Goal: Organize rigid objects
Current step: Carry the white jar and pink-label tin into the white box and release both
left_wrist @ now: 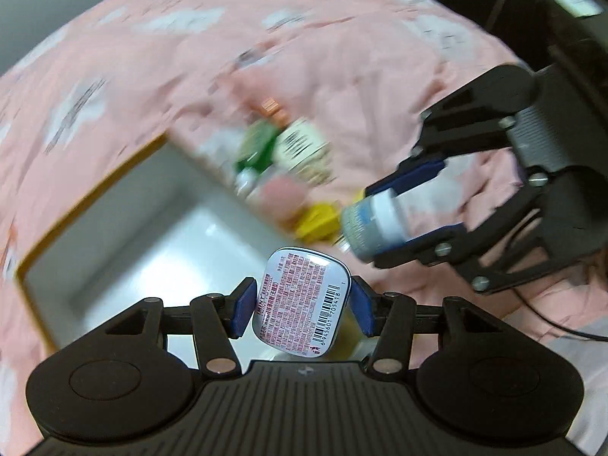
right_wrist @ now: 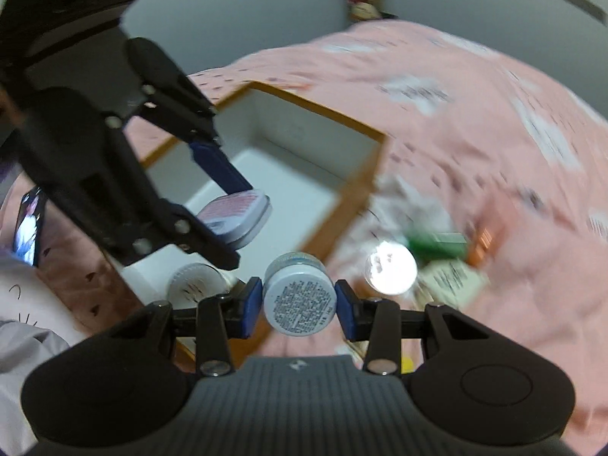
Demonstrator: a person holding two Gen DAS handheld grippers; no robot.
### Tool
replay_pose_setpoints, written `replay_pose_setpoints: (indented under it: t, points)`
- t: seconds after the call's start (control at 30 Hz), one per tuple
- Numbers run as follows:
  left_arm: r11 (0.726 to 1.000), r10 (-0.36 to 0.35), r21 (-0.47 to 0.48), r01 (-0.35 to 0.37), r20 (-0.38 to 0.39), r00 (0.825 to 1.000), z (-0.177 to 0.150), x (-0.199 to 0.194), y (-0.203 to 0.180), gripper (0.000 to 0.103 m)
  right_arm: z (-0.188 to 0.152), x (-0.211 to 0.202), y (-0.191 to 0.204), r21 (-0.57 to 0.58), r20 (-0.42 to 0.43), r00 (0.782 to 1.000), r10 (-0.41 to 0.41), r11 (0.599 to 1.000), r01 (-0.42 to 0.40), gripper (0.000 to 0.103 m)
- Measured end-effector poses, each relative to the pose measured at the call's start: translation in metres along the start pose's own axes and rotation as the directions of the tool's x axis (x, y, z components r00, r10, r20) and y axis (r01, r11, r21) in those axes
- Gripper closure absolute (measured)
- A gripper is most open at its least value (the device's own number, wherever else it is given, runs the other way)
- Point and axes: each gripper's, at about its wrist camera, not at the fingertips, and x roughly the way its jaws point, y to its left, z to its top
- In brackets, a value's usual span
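My left gripper (left_wrist: pixel 302 306) is shut on a flat white mint tin (left_wrist: pixel 300 304) with pink print and a barcode, held above the white box (left_wrist: pixel 159 228). It also shows in the right wrist view (right_wrist: pixel 235 220), over the box (right_wrist: pixel 304 144). My right gripper (right_wrist: pixel 299 302) is shut on a small round jar (right_wrist: pixel 299 296) with a pale blue lid, held by the box's near right edge. The jar also shows in the left wrist view (left_wrist: pixel 370 224), to the right of the box.
A blurred pile of small items lies on the pink bedspread (left_wrist: pixel 152 57) beside the box: a green packet (left_wrist: pixel 254 144), a white labelled bottle (left_wrist: pixel 304 148), a yellow piece (left_wrist: pixel 319 220). A round white container (right_wrist: pixel 193 283) sits in the box. A phone (right_wrist: pixel 28 224) lies at left.
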Motion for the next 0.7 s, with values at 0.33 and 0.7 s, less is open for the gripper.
replay_pose_setpoints:
  t: [0.33, 0.7]
  points:
    - [0.993, 0.005, -0.117, -0.014, -0.073, 0.997, -0.035, 0.028, 0.044, 0.043, 0.046, 0.063, 0.049, -0.264, -0.148, 0.989, 0.007, 0.963, -0.046, 0.062]
    - [0.999, -0.013, -0.048, 0.005, -0.169, 0.986, -0.041, 0.066, 0.059, 0.043, 0.069, 0.141, 0.054, -0.475, -0.377, 0.924, -0.070, 0.870, -0.128, 0.062]
